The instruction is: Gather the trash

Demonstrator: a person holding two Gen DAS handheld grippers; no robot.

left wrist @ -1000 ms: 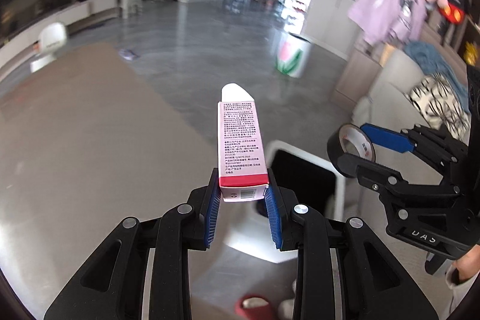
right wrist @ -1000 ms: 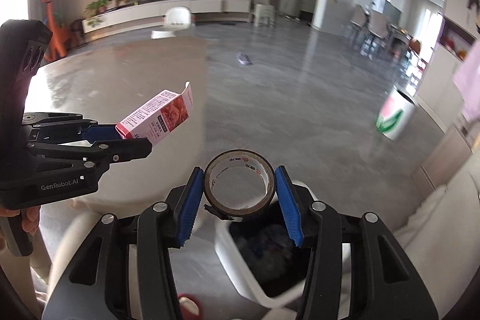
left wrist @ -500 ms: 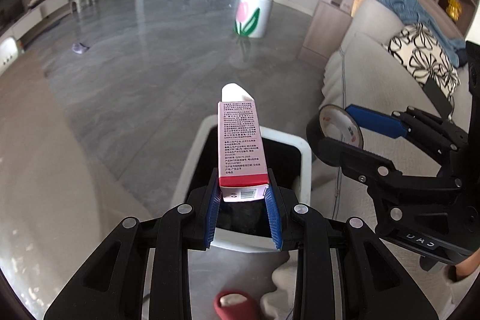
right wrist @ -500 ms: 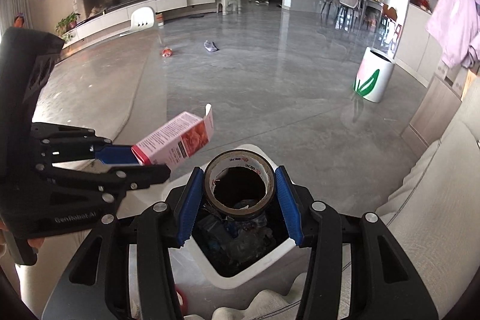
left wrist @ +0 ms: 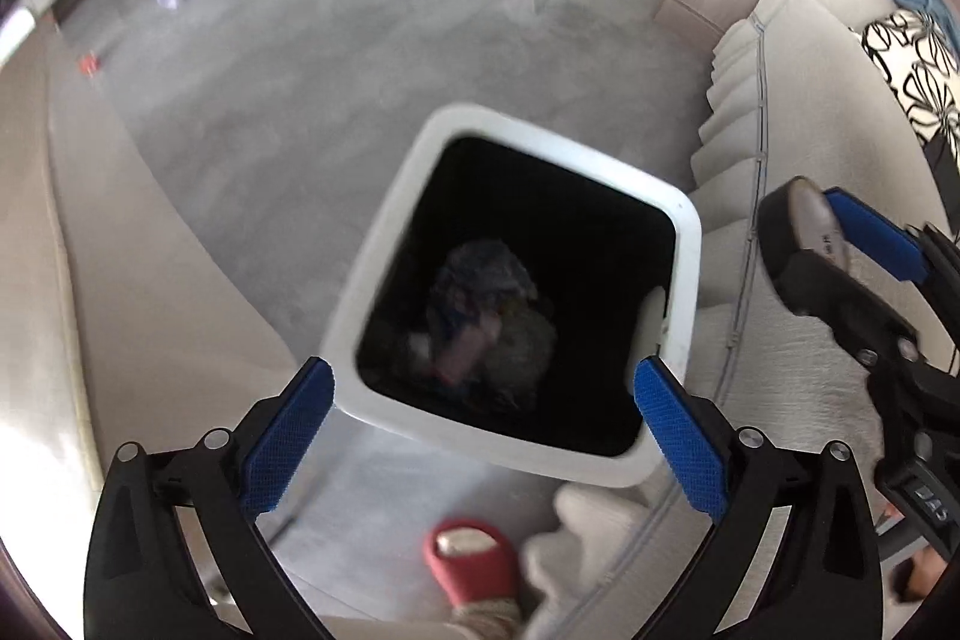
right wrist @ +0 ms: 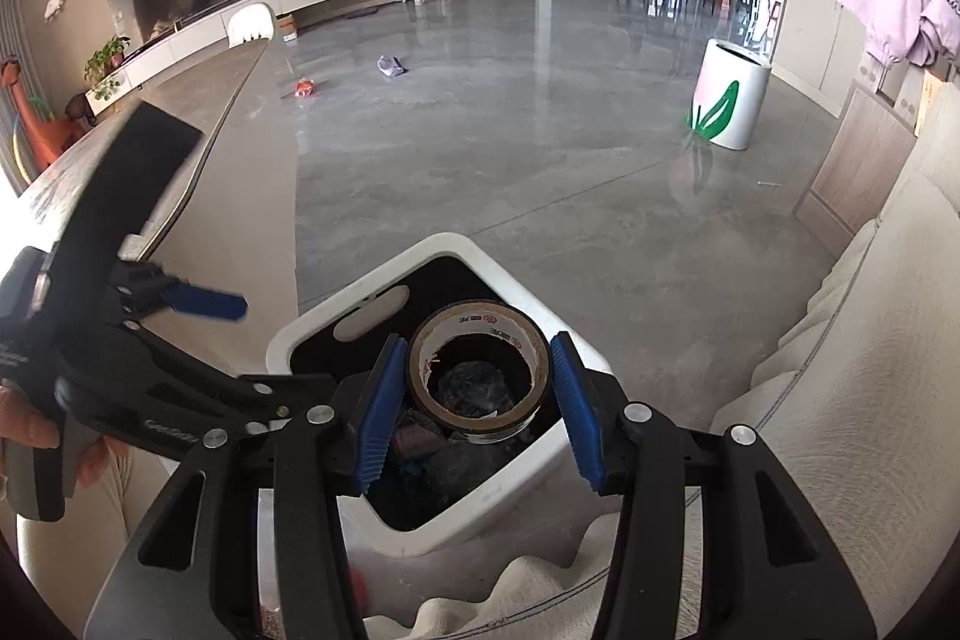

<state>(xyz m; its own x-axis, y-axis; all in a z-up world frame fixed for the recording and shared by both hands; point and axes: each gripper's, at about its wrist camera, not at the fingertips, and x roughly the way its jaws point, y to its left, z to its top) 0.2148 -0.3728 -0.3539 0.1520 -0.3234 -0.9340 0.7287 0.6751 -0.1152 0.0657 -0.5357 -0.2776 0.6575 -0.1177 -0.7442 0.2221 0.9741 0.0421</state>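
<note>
Fingers [left wrist: 288,436] of my left gripper [left wrist: 480,436] are spreading apart with nothing between them, poised directly over the white bin [left wrist: 384,280], whose dark interior holds a blurred heap of trash [left wrist: 486,316]. Fingers [right wrist: 576,400] of my right gripper [right wrist: 477,394] clamp a roll of brown tape [right wrist: 480,370] by its outer rim, the roll lying tilted with its hollow core facing the camera, above the open mouth of the same bin [right wrist: 456,520]. From the left wrist view I see the right gripper [left wrist: 840,256] at the far right edge carrying the tape [left wrist: 810,226] beside the bin's rim. A beige sofa [left wrist: 798,112] borders the bin, and a red slipper [left wrist: 474,562] rests on the grey floor [left wrist: 336,88] just below it. A second white bin with a green leaf motif [right wrist: 729,100] stands well apart.
</note>
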